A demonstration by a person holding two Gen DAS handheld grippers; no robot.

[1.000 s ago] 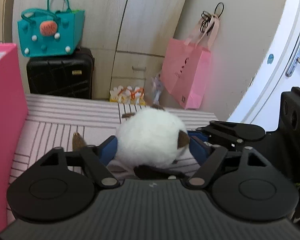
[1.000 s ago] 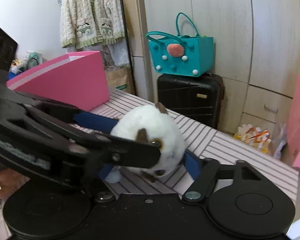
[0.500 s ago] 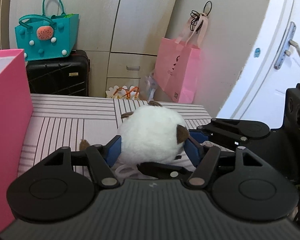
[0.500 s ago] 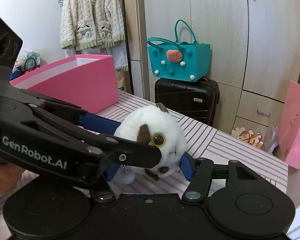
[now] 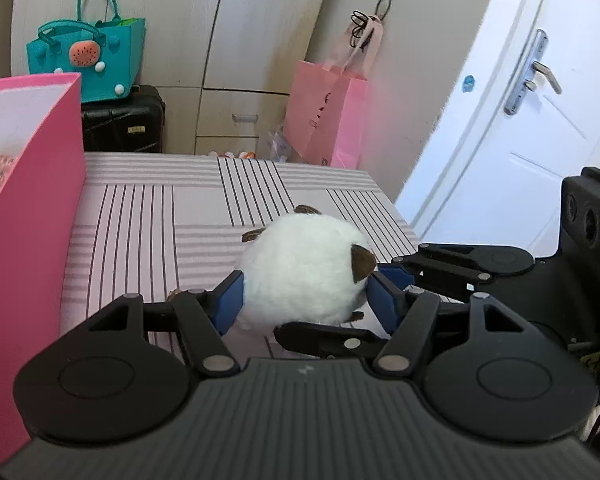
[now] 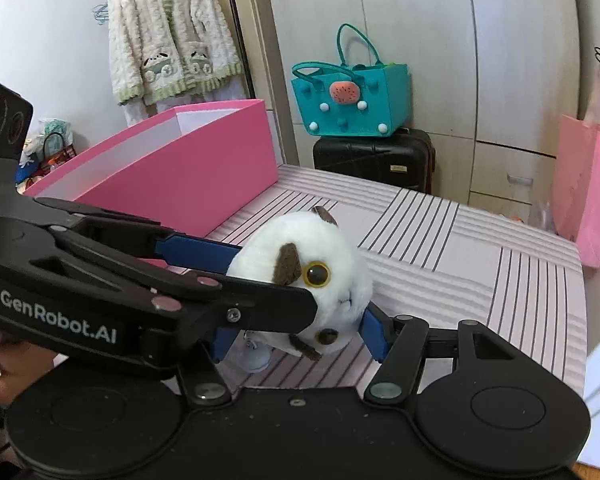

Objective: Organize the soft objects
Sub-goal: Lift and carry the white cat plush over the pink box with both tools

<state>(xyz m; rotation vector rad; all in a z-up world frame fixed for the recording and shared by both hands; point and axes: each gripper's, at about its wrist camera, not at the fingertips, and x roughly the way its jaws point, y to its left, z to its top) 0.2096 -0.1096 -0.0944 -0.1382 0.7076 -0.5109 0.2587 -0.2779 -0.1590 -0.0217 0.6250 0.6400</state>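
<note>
A round white plush toy (image 5: 304,272) with brown ears and a yellow eye is held above the striped pink bedspread (image 5: 148,216). My left gripper (image 5: 304,296) is shut on it, blue pads on both sides. My right gripper (image 6: 296,328) is also shut on the plush toy (image 6: 316,276), from the other side; the left gripper's arm crosses in front in the right wrist view. A pink box (image 5: 24,216) stands at the left, open on top, with something pink and fuzzy inside. It also shows in the right wrist view (image 6: 188,172).
A teal tote bag (image 5: 88,56) sits on a black suitcase (image 5: 124,124) beyond the bed. A pink paper bag (image 5: 324,116) hangs on the wall. A white door (image 5: 520,120) is at the right. A knitted cardigan (image 6: 172,36) hangs at the far left.
Both grippers have lifted the plush toy higher above the bedspread and carried it a little toward the pink box. Both stay shut on it.
</note>
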